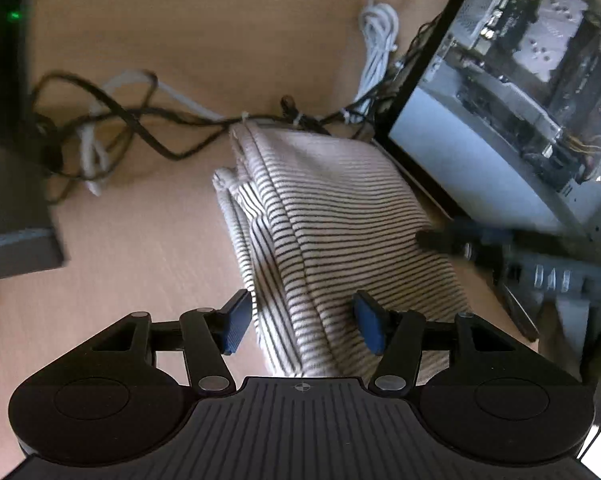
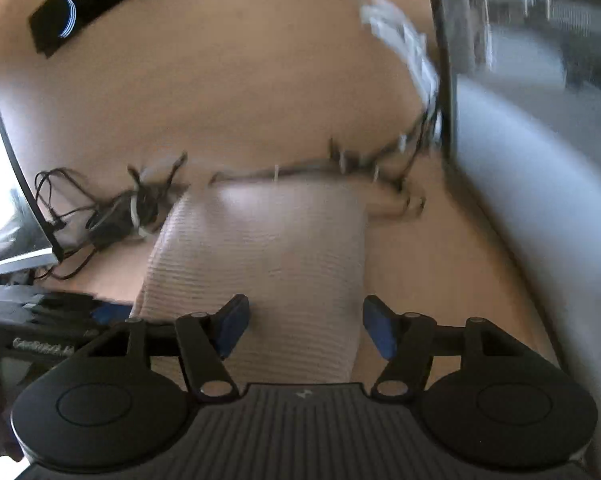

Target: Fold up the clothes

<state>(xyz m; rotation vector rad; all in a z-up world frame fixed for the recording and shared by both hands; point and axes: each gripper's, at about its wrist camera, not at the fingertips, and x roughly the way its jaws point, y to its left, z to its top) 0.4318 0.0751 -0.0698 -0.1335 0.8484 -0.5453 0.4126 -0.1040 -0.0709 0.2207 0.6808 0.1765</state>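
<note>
A folded white garment with thin dark stripes (image 1: 332, 216) lies on the wooden table (image 1: 204, 24), a long narrow bundle with stacked layers along its left edge. My left gripper (image 1: 302, 322) is open and empty above its near end, blue pads either side of the cloth. The right gripper's fingertip (image 1: 432, 238) shows at the garment's right edge in this view. In the blurred right wrist view the same garment (image 2: 268, 248) lies ahead. My right gripper (image 2: 304, 326) is open and empty above its near end.
Tangled black and white cables (image 1: 112, 120) lie behind the garment. A glass-sided computer case (image 1: 512, 92) stands close on the right. A dark box (image 1: 8, 216) sits at the left. A black bar-shaped device (image 2: 100, 4) lies at the far side of the table.
</note>
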